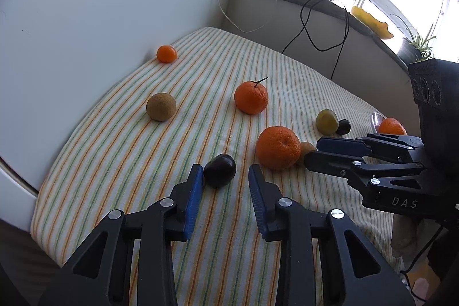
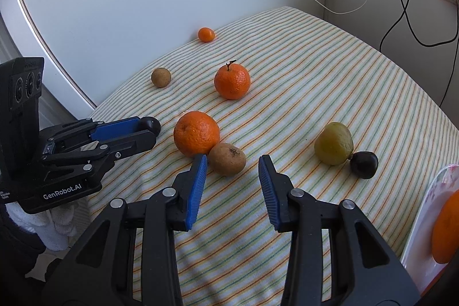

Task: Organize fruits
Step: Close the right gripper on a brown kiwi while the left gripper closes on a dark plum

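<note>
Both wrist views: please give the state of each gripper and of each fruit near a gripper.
left gripper: open, around dark plum, not pressing
right gripper: open, before brown fruit
dark plum: on cloth, one pad touching
brown fruit: on cloth, against near orange
near orange: on cloth, free
plate: holds one orange

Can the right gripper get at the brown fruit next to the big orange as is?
Probably yes. The right gripper already has the brown fruit between its open fingers, with bare striped cloth around it. One catch: the orange touches the fruit beside the left finger, so closing may nudge it.
</note>
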Demonstrator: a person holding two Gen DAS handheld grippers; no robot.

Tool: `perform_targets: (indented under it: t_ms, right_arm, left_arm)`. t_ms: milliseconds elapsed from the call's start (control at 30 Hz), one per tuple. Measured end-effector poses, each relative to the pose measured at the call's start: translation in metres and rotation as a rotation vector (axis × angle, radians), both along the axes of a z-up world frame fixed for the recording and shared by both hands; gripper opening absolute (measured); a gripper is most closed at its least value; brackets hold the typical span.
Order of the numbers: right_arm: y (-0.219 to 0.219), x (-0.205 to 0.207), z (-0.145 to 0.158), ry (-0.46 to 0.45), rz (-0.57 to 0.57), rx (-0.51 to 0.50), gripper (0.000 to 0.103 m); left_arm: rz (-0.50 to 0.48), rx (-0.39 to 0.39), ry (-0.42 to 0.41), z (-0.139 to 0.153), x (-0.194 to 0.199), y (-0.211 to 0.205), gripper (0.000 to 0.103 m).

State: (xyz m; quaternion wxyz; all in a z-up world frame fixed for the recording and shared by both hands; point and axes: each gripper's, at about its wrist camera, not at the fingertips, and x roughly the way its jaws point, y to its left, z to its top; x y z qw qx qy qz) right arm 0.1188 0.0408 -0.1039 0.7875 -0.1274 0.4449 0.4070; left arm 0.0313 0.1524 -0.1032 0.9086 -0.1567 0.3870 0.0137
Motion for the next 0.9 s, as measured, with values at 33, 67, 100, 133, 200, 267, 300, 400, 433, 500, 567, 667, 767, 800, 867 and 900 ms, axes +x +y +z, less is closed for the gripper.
perform_targets:
  t_ms: [33, 67, 100, 133, 200, 267, 300, 400, 433, 500, 567, 667, 767, 800, 867, 900]
  right_arm:
    - [0.0014, 0.0003, -0.0006, 0.001, 0.002, -0.001, 0.039]
    - [0.0029, 0.0008, -0.0014, 0.002, 0.005, -0.003, 0.039]
    - [0.0047, 0.0009, -0.0023, 0.0, 0.007, -0.007, 0.038]
    - [0.0059, 0.001, -0.0031, -0.001, 0.01, -0.011, 0.038]
    - [0.0076, 0.0016, -0.0047, 0.002, 0.012, -0.014, 0.038]
    - [0.0076, 0.0027, -0.0047, 0.007, 0.01, -0.011, 0.038]
    - [0.0073, 0.0031, -0.0044, 0.01, 0.01, -0.008, 0.036]
    - [0.0073, 0.0026, -0.0044, 0.017, 0.017, -0.008, 0.035]
    - [0.0078, 0.0027, -0.0046, 0.019, 0.019, -0.008, 0.034]
    - [0.0075, 0.0027, -0.0046, 0.026, 0.023, -0.005, 0.031]
    - [0.0078, 0.0025, -0.0046, 0.024, 0.023, -0.008, 0.031]
    - [0.0076, 0.0008, -0.0048, 0.022, 0.023, -0.011, 0.03]
    - [0.0053, 0.0001, -0.003, 0.03, 0.017, 0.005, 0.029]
    - [0.003, -0.0024, -0.0013, 0.03, 0.016, 0.011, 0.029]
    - [0.0026, -0.004, 0.0008, 0.023, 0.019, 0.012, 0.029]
    - [0.003, -0.0036, 0.0007, 0.02, 0.021, 0.008, 0.029]
  left_arm:
    - [0.0, 0.002, 0.001, -0.0005, 0.0007, -0.0001, 0.031]
    - [0.0, 0.003, 0.003, -0.0009, 0.0013, 0.0, 0.03]
    - [-0.001, 0.004, 0.004, -0.0009, 0.0017, 0.0002, 0.029]
    - [-0.001, 0.006, 0.004, -0.0009, 0.0021, 0.0006, 0.027]
    - [0.001, 0.008, 0.005, -0.0015, 0.0027, 0.0013, 0.026]
    - [0.003, 0.013, 0.007, -0.0027, 0.0031, 0.0017, 0.024]
    - [0.002, 0.015, 0.008, -0.003, 0.0034, 0.0017, 0.024]
    - [-0.001, 0.022, 0.008, -0.0032, 0.0046, 0.0014, 0.022]
    - [-0.003, 0.025, 0.008, -0.0034, 0.0051, 0.0013, 0.022]
    - [-0.004, 0.026, 0.008, -0.0034, 0.0057, 0.0014, 0.022]
    - [-0.003, 0.029, 0.006, -0.0034, 0.0052, 0.0008, 0.021]
    - [0.001, 0.029, 0.001, -0.0031, 0.0037, 0.0004, 0.021]
    - [0.004, 0.019, -0.003, -0.0022, 0.0022, 0.0007, 0.021]
    - [0.003, 0.018, -0.004, -0.002, 0.0019, 0.0006, 0.021]
    - [0.002, 0.023, -0.003, -0.0021, 0.0015, 0.0, 0.021]
    - [0.004, 0.019, -0.004, -0.0018, 0.001, 0.0002, 0.021]
